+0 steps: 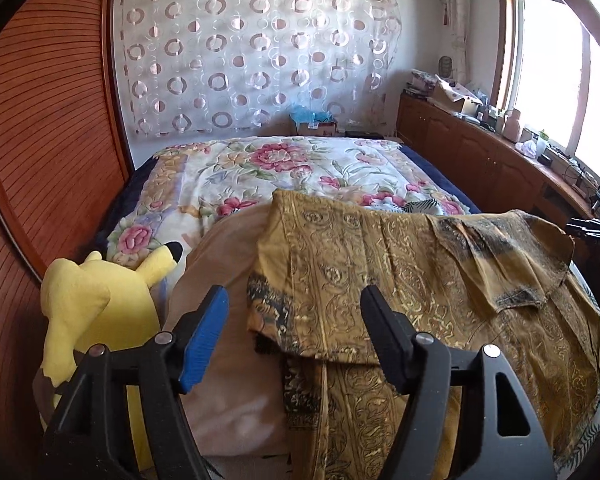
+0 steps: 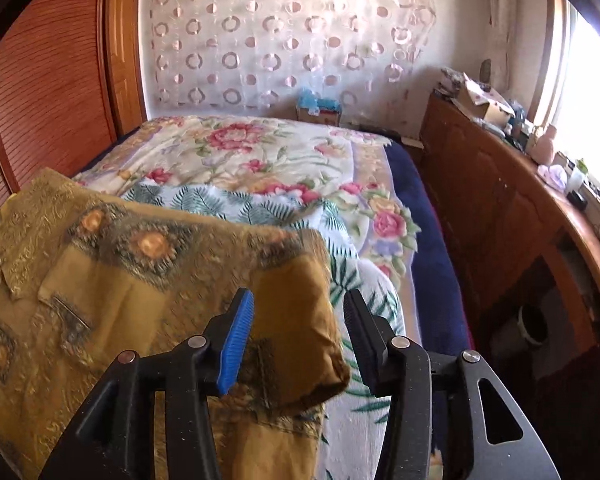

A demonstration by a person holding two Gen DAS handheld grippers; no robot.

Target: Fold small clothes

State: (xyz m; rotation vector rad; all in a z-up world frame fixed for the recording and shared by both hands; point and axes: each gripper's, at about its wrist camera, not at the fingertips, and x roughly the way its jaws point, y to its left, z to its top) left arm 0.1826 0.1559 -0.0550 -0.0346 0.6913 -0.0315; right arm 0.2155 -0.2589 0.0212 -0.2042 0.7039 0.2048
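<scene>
**Both grippers parted over a patterned ochre shirt on the bed**

A mustard-gold short-sleeved shirt with an ornate scroll and medallion print [image 1: 400,280] lies spread over the near end of a bed covered by a cream quilt with large pink flowers [image 1: 268,168]. In the left wrist view the shirt drapes across a pale beige pillow [image 1: 220,264], with one folded sleeve [image 1: 284,312] turned inward onto the body of the garment and the other sleeve with its dark-edged hem [image 1: 504,252] lying across the far right side.

The left gripper [image 1: 294,308] stands with its fingers [image 1: 204,340] wide apart, one lined with a blue ribbed pad. The folded sleeve lies below and between them, and neither pad presses on the cloth.

The right gripper [image 2: 298,312] is parted to a middling width. The rounded, folded edge of the shirt [image 2: 300,300] sits between its fingers [image 2: 236,344], which stand clear of the fabric on both sides. Under this edge lies a white cover printed with green fern leaves [image 2: 352,416].

A yellow plush toy with black-tipped ears [image 1: 96,308] sits beside the pillow on the left. A reddish wooden slatted panel [image 1: 40,128] runs along that side, and a long wooden cabinet [image 1: 480,160] cluttered with small items stands under the window on the right.
</scene>
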